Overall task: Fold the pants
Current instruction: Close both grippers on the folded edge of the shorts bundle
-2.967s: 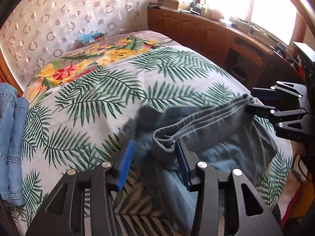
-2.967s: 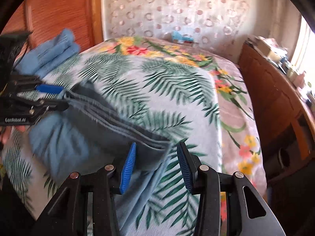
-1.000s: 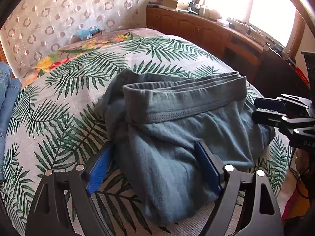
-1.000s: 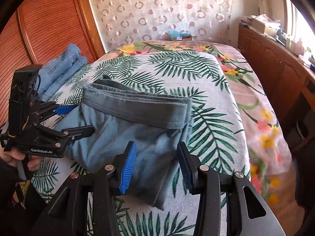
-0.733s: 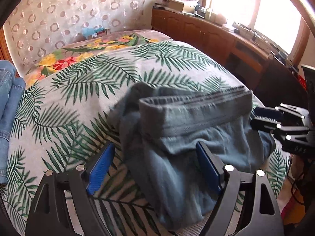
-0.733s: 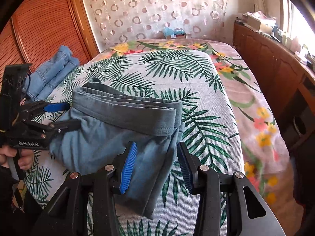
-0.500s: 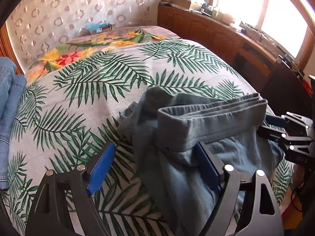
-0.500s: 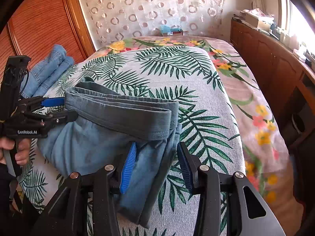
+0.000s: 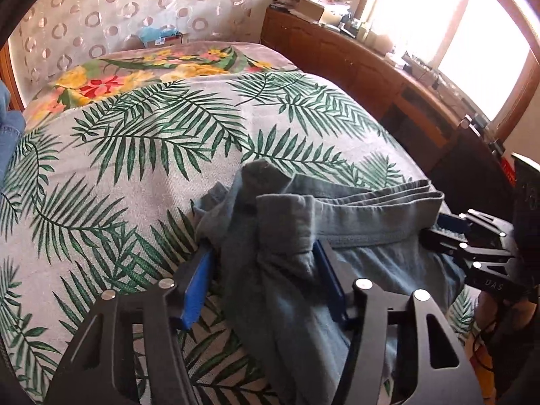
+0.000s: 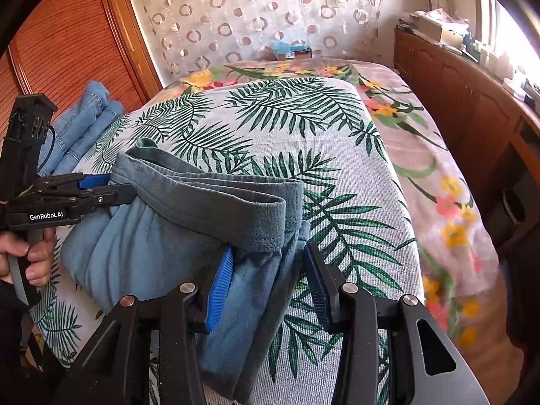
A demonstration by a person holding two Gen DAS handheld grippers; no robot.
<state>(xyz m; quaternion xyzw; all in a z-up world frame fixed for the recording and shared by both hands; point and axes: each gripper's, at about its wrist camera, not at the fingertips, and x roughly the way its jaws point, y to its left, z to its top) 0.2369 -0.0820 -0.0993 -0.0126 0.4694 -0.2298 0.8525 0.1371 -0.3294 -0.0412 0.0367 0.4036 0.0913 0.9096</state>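
The grey-blue pants [image 9: 337, 256] lie bunched at the near edge of the palm-print bed, waistband [image 10: 216, 199] on top. My left gripper [image 9: 263, 287] is open, its blue pads around the left end of the waistband. My right gripper [image 10: 266, 280] is open too, its pads around the cloth just under the right end of the waistband. Each gripper shows in the other's view: the right one [image 9: 452, 229] at the right end of the waistband, the left one [image 10: 101, 189] at the left end. Whether the pads touch the cloth I cannot tell.
Folded blue jeans [image 10: 81, 125] lie at the bed's left side by a wooden wardrobe [image 10: 64, 50]. A long wooden cabinet [image 9: 364, 67] with clutter runs along the right under a bright window. A floral blanket [image 9: 141, 74] covers the far end of the bed.
The left gripper's jaws have narrowed around the waistband end. Both grippers have moved in onto the pants, and the waistband has risen and bunched up on the left.
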